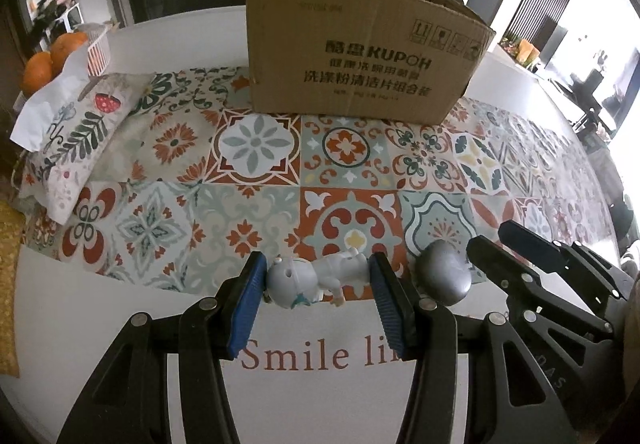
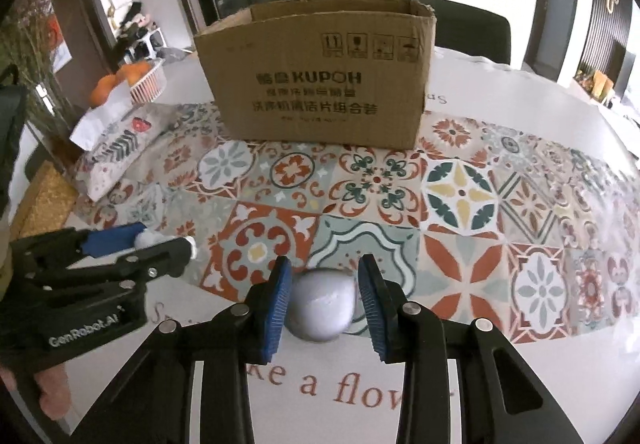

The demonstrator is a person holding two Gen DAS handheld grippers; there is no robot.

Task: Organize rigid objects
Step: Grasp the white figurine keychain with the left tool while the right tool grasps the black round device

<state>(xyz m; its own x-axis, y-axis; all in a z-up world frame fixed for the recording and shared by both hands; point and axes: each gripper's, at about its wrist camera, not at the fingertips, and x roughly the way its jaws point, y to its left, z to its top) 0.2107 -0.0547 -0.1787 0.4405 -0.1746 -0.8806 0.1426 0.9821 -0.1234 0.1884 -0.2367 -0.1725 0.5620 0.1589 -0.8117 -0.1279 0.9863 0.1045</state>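
Patterned bench cloth below cardboard box [image 1: 360, 55]: left tool [image 1: 318, 284] clamped on toy figure [image 1: 308, 280], right tool [image 2: 322, 296] closed on grey egg-shaped object [image 2: 322, 304], lower centre; smooth curve, likely slip.

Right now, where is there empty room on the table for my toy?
Free: the patterned cloth between the brown cardboard box and the grey egg-shaped object. Crowded: the floral pillow and the oranges basket.

A white toy figure [image 1: 312, 278] lies sideways beside a grey egg-shaped object [image 2: 323, 304], before an open cardboard box [image 2: 320, 83].
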